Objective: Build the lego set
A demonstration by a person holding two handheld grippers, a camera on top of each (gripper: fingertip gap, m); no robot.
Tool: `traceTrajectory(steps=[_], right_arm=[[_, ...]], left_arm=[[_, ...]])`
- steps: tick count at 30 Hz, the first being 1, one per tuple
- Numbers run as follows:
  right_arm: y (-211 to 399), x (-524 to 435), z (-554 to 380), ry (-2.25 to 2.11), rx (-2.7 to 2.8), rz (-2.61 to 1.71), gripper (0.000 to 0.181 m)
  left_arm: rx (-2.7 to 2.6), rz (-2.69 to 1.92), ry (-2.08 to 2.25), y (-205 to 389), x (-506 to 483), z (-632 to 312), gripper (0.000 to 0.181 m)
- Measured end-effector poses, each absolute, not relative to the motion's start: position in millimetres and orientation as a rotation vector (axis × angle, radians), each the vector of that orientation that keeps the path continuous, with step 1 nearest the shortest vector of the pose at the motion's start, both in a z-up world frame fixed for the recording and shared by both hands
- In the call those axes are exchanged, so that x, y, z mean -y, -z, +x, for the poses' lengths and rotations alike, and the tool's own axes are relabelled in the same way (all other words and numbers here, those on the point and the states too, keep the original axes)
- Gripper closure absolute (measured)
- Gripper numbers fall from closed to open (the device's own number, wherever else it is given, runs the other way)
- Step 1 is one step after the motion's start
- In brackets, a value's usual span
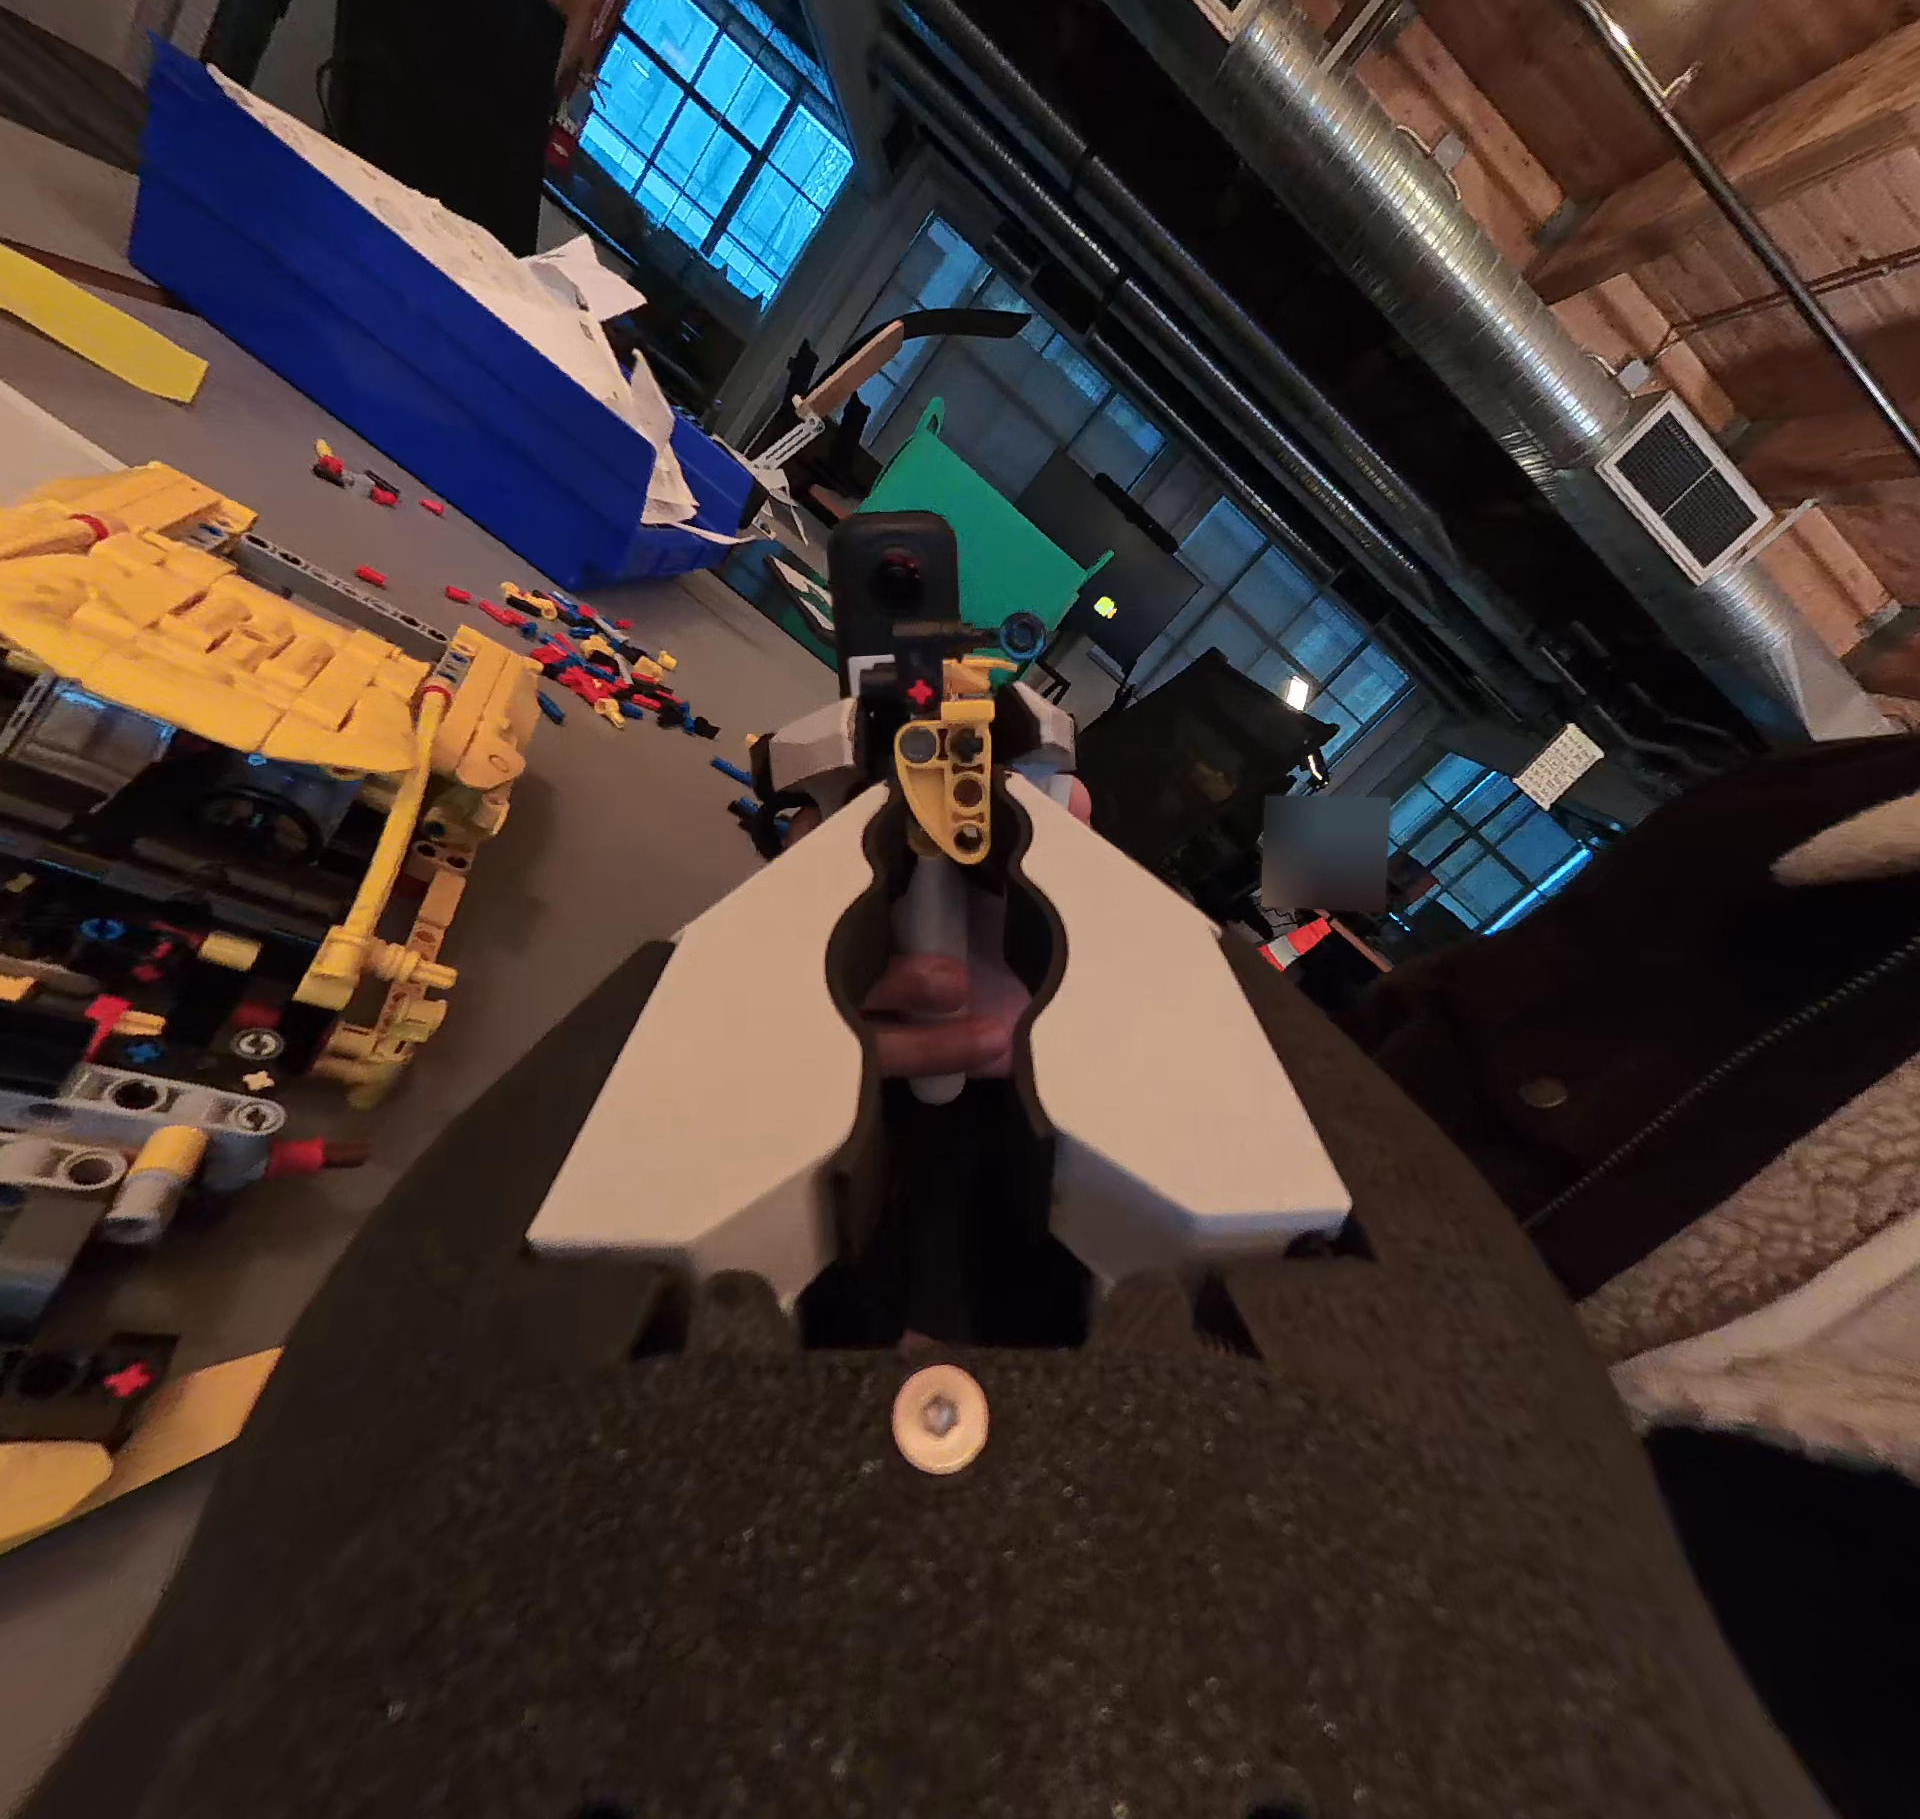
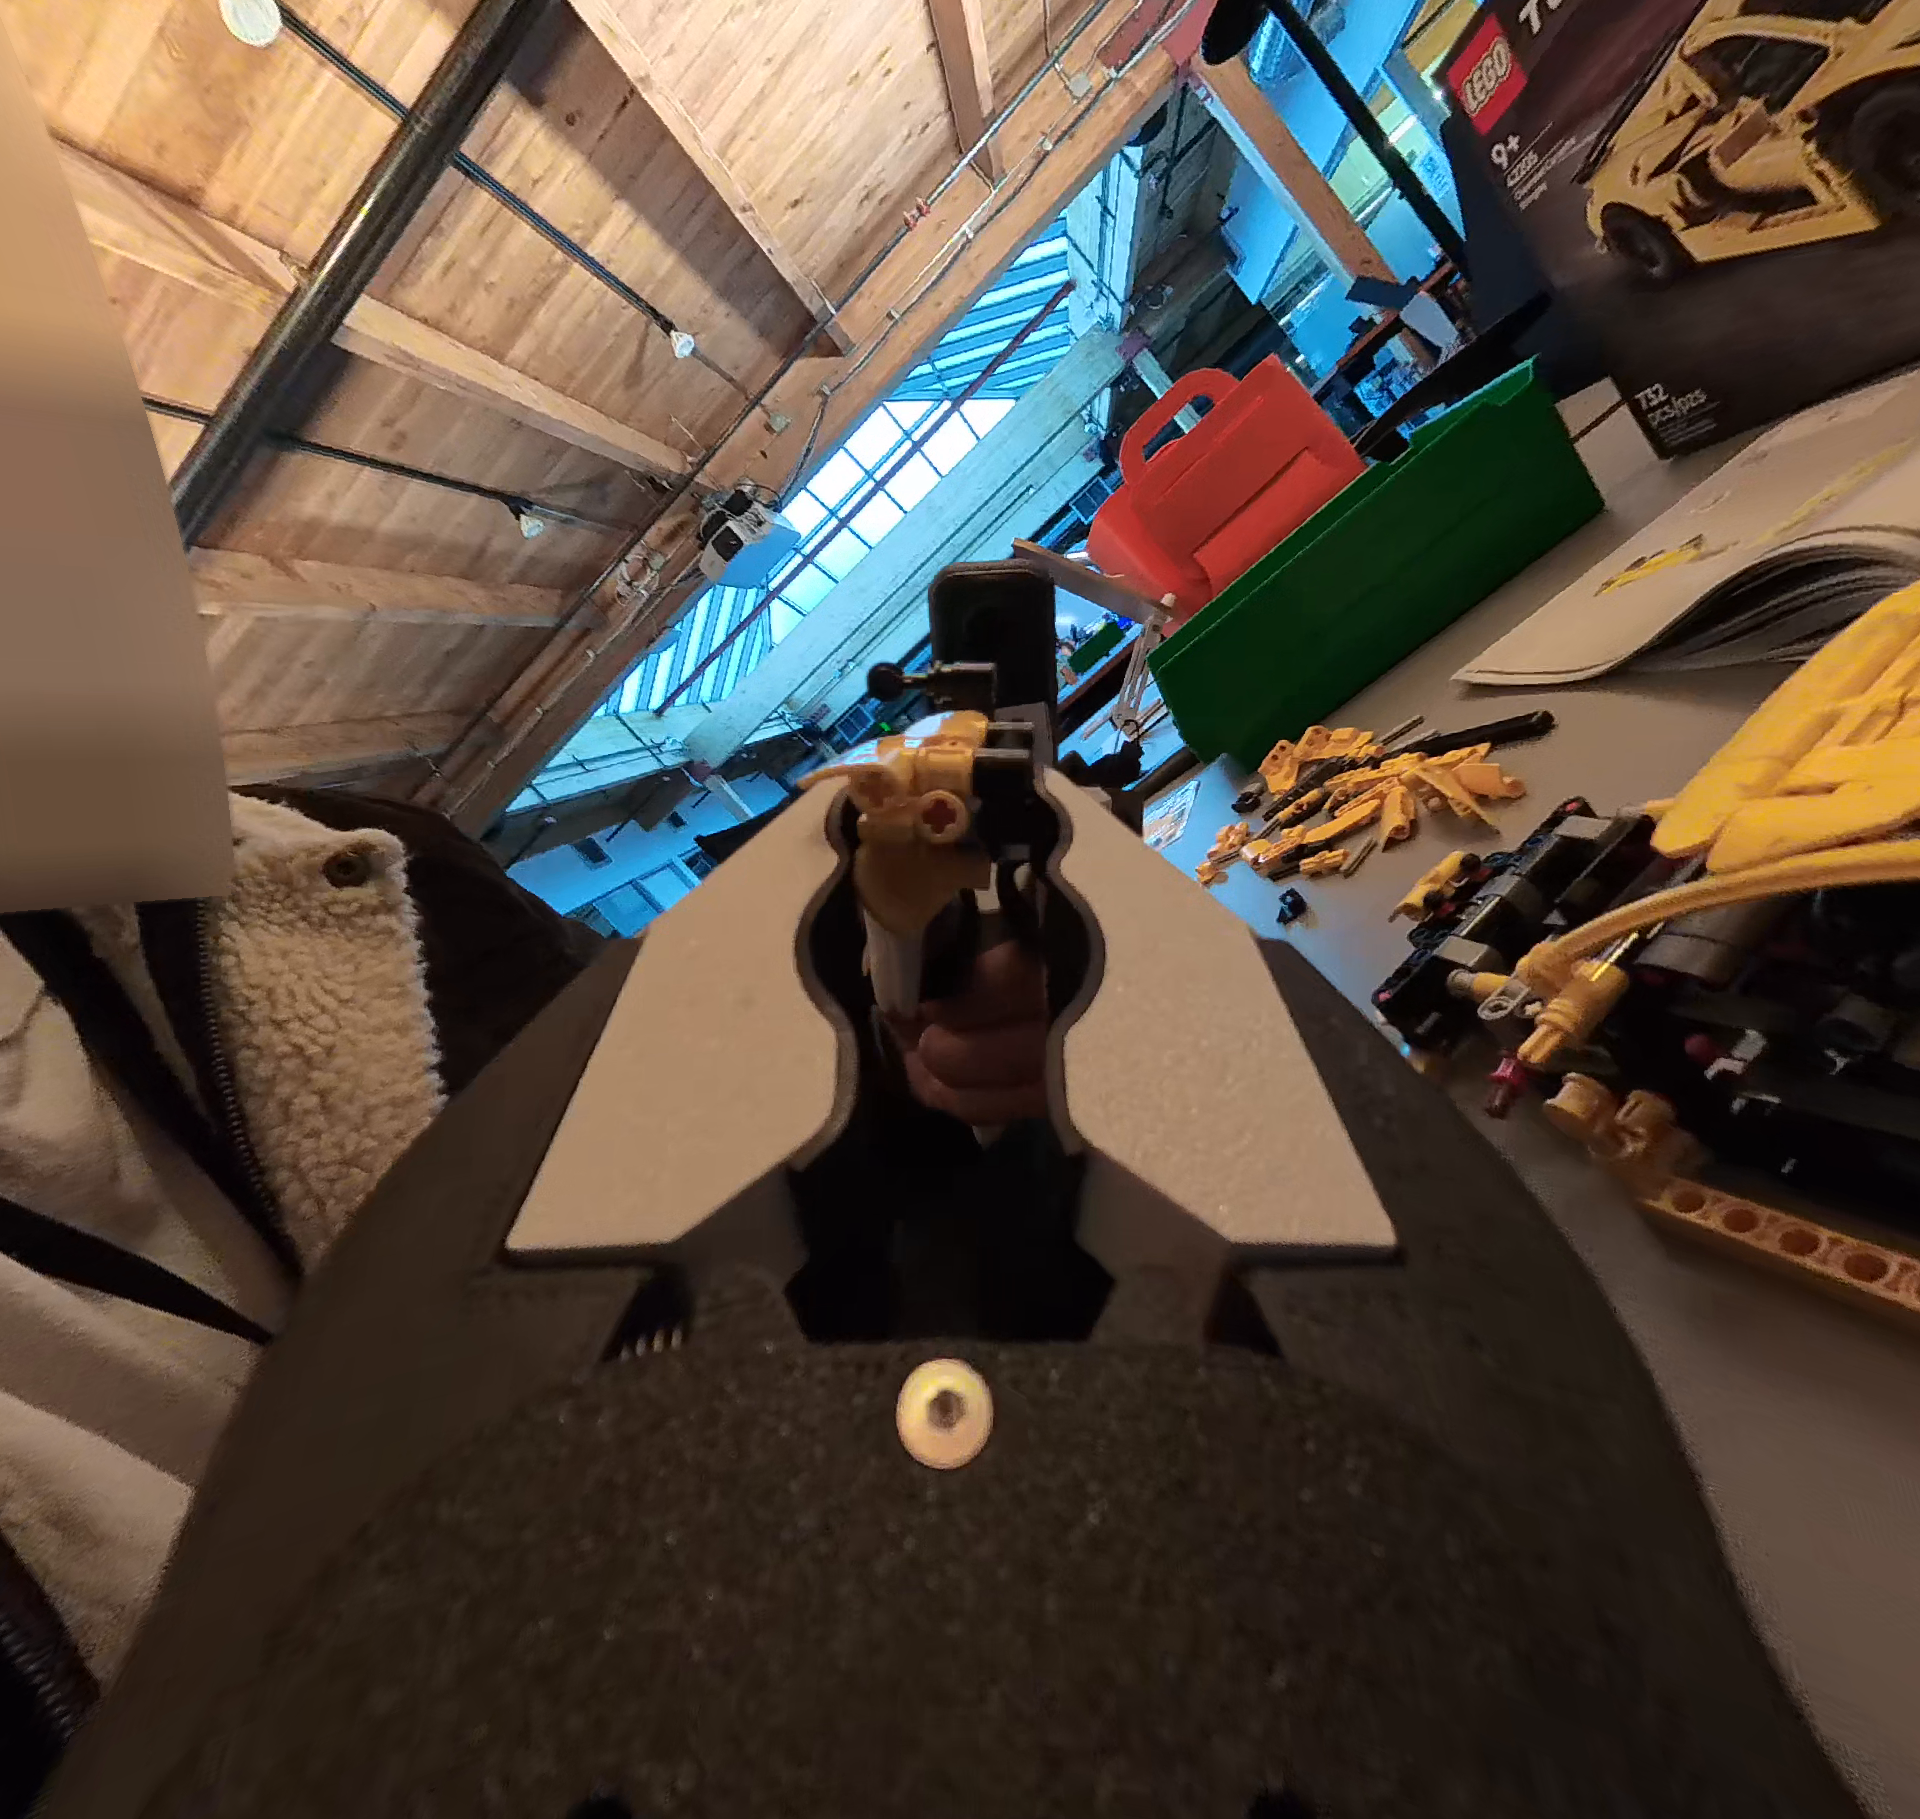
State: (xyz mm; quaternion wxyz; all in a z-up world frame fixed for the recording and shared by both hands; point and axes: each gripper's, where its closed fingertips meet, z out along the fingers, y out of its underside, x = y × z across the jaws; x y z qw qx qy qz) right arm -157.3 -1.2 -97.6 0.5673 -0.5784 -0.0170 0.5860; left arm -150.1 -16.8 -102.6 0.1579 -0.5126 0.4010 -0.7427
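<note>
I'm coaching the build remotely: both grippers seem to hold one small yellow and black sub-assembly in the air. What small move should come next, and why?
Probably carry the small yellow and black lego sub-assembly down toward the half-built yellow and black lego car on the grey table. The left gripper and right gripper both pinch it, facing each other, well above the table, and the car lies off to the side.

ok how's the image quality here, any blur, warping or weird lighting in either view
Left wrist view: strong fisheye bends the ceiling duct; the small yellow and black assembly at the left gripper is sharp, while the yellow car model softens toward the frame edge. Right wrist view: same warping, warm cast on the wooden ceiling, and the assembly at the right gripper looks slightly blurred.
</note>
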Motion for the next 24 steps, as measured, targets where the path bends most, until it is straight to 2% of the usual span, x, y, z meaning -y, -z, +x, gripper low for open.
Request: traceTrajectory(steps=[4,6,11,16,24], right_arm=[[105.5,-4.8,-147.6,-1.220,0.018,-1.427,0.156],[104.2,-5.4,-131.3,-1.190,-0.055,-1.401,0.157],[107.3,-3.4,-137.0,-1.307,-0.097,-1.425,0.156],[105.9,-3.2,-143.7,-1.289,-0.064,-1.444,0.156],[107.0,-8.3,-167.5,-1.453,-0.109,-1.417,0.143]], left_arm=[[-1.144,-1.488,2.023,107.3,7.3,-148.4,0.165],[-1.080,-1.472,2.017,102.9,-3.8,-152.4,0.159],[-1.168,-1.475,2.041,107.7,8.2,-149.2,0.158],[-1.172,-1.445,1.974,107.0,7.0,-149.7,0.168],[-0.919,-1.435,2.099,91.3,-20.1,-156.5,0.169]])
